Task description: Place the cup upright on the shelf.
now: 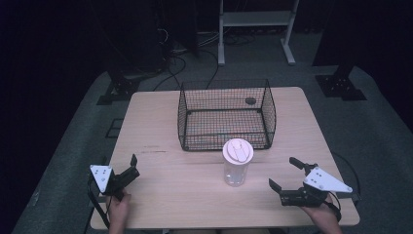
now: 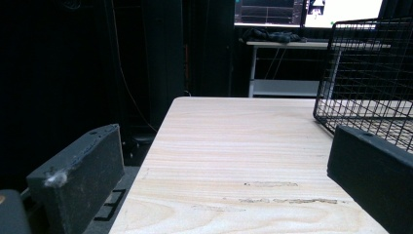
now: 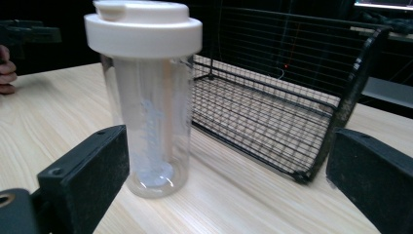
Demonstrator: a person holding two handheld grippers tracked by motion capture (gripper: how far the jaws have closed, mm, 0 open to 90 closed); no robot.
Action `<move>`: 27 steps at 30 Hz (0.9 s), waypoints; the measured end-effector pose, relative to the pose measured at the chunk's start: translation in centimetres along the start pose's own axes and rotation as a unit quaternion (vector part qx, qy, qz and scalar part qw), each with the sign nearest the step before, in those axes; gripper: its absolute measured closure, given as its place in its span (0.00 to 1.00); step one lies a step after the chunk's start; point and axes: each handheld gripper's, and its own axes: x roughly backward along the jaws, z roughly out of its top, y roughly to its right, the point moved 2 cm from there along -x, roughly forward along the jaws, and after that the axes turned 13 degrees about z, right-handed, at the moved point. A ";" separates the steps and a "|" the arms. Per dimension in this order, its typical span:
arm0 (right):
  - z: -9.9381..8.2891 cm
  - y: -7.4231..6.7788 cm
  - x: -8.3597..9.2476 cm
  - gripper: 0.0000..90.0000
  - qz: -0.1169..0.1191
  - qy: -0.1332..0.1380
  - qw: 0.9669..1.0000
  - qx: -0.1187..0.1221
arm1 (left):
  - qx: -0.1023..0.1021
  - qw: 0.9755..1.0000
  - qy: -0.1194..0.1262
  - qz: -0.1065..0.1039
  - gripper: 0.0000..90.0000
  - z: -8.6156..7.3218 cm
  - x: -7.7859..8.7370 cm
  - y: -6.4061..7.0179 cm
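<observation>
A clear plastic shaker bottle [image 1: 237, 168] with a white lid stands upright on the wooden table [image 1: 160, 195], just in front of a black wire basket [image 1: 226, 114]. My left gripper [image 1: 133, 166] is open near the table's front left corner and holds nothing. In the left gripper view the left gripper [image 2: 226, 146] points along bare wood, with the basket [image 2: 370, 73] to its right. My right gripper [image 1: 285, 174] is open at the front right, aimed toward the bottle. In the right gripper view the bottle [image 3: 151, 107] stands close ahead, beside the left jaw of the right gripper [image 3: 229, 146] and apart from it. The basket [image 3: 272, 97] lies behind.
Beyond the table's far edge a white metal stand [image 1: 255, 29] and cables [image 1: 170, 63] sit on the grey floor. A dark round spot [image 1: 250, 101] shows on the table at the basket's back. A person's hand [image 3: 7, 70] shows at the left edge of the right gripper view.
</observation>
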 end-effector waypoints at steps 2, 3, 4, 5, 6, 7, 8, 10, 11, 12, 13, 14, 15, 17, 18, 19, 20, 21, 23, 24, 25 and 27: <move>0.3 -0.4 -0.4 0.02 0.004 0.004 1.000 0.002 | 0.000 1.000 0.000 0.000 0.00 0.0 0.0 0.0; 0.5 -0.6 -0.5 0.02 0.008 0.006 1.000 0.002 | 0.000 1.000 0.000 0.000 0.00 0.0 0.0 0.0; 0.6 -0.8 -0.7 0.02 0.008 0.004 1.000 0.006 | 0.000 1.000 0.000 0.000 0.00 0.0 0.0 0.0; 0.8 -1.2 -1.1 0.02 0.010 0.004 1.000 0.008 | 0.000 1.000 0.000 0.000 0.00 0.0 0.0 0.0; 0.8 -1.2 -1.1 0.02 0.010 0.004 1.000 0.008 | 0.000 1.000 0.000 0.000 0.00 0.0 0.0 0.0; 1.1 -1.4 -1.5 0.02 0.013 0.006 1.000 0.006 | 0.001 1.000 0.000 0.000 0.00 0.0 0.0 0.0; 1.2 -1.6 -1.7 0.02 0.015 0.007 1.000 0.008 | 0.001 1.000 0.000 0.000 0.00 0.0 0.0 0.0; 1.5 -1.9 -2.2 0.02 0.016 0.006 1.000 0.011 | 0.002 1.000 0.000 -0.001 0.00 0.0 0.0 -0.1; 1.5 -1.9 -2.2 0.02 0.016 0.006 1.000 0.011 | 0.002 1.000 0.000 -0.001 0.00 0.0 0.0 -0.1; 1.7 -2.2 -2.7 0.02 0.019 0.006 1.000 0.013 | 0.002 1.000 0.000 0.000 0.00 0.0 0.0 -0.1; 1.8 -2.3 -2.9 0.02 0.021 0.007 1.000 0.014 | 0.002 1.000 0.000 0.000 0.00 0.0 0.0 -0.1; 1.8 -2.4 -3.1 0.00 0.023 0.006 1.000 0.014 | 0.002 1.000 0.001 0.000 0.00 0.0 0.0 -0.1; 1.9 -2.6 -3.4 0.00 0.027 0.004 0.999 0.017 | 0.002 1.000 0.001 0.000 0.00 0.0 0.0 -0.1; 2.2 -3.0 -4.1 0.00 0.031 0.004 0.999 0.020 | 0.003 1.000 0.000 -0.001 0.00 0.0 0.0 -0.1; 2.4 -3.1 -4.3 0.00 0.032 0.004 0.999 0.022 | 0.003 1.000 0.000 -0.001 0.00 0.0 0.0 -0.1; 2.5 -3.3 -4.5 0.00 0.033 0.005 0.999 0.023 | 0.004 1.000 0.000 0.000 0.00 0.0 0.0 -0.1; 2.6 -3.4 -4.8 0.00 0.034 0.005 0.999 0.024 | 0.004 1.000 0.000 0.000 0.00 0.0 0.0 -0.1; 2.8 -3.5 -5.0 0.00 0.034 0.005 0.999 0.024 | 0.004 1.000 0.000 0.000 0.00 0.0 0.0 -0.1; 3.0 -3.7 -5.5 0.00 0.031 0.003 0.999 0.028 | 0.003 1.000 0.000 -0.001 0.00 0.0 0.0 -0.1; 3.1 -3.8 -5.8 0.00 0.024 0.000 0.999 0.034 | 0.003 1.000 0.000 -0.001 0.00 0.0 0.0 -0.1; 3.3 -3.9 -6.1 0.00 0.022 0.000 0.999 0.036 | 0.003 1.000 0.000 -0.001 0.00 0.0 0.0 -0.1; 3.6 -4.1 -6.6 0.00 0.020 0.000 0.999 0.034 | 0.003 1.000 0.001 -0.001 0.00 0.0 0.0 -0.1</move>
